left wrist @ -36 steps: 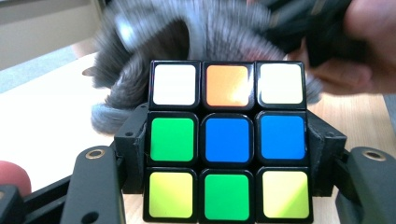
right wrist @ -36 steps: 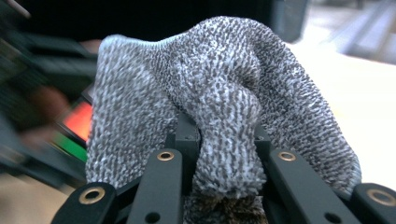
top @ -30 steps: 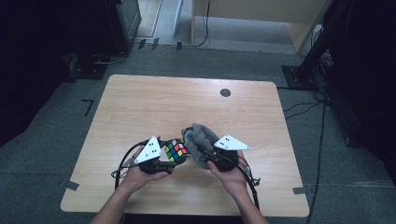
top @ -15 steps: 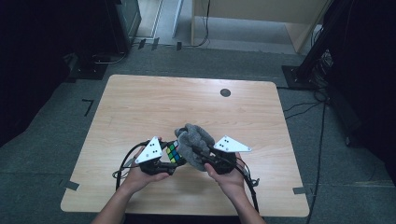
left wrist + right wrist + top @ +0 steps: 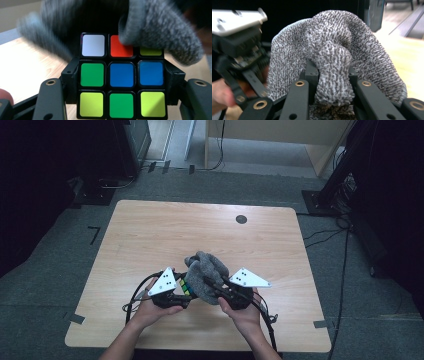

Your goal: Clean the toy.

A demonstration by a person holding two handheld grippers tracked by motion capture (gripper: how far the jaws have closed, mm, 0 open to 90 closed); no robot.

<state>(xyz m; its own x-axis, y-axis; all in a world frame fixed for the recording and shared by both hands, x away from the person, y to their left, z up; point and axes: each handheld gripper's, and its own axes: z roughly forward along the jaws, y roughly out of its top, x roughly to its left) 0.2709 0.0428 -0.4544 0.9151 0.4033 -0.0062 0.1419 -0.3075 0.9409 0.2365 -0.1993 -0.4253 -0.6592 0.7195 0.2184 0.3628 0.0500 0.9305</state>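
Your cube [image 5: 121, 77] sits clamped between the left gripper's [image 5: 172, 292] jaws, near the table's [image 5: 150, 235] front edge at about 6 o'clock from its middle, and the cloth [image 5: 205, 275] lies against it from 3 o'clock. Your right gripper [image 5: 220, 287] has its jaws pinched together on a fold of that grey knit, as its own view shows plainly [image 5: 332, 82]. It looks as if you are wiping the cube, so keep the left clamp steady and level and let the right hand do the travelling. Drag the cloth across one face at a time instead of bunching it over a corner, and keep the pinch deep enough that the fold does not slip out. Watch the right jaws near the cube's edge: a knock could twist it in the clamp. Much is hard to read here. In the left gripper view the cloth [image 5: 160, 32] hangs over the cube's top row from 12 to 2 o'clock, partly covering two stickers, and it is blurred. From above, the grey plates and the cloth cover most of the cube [image 5: 187, 287], so you cannot tell which faces are actually touched.
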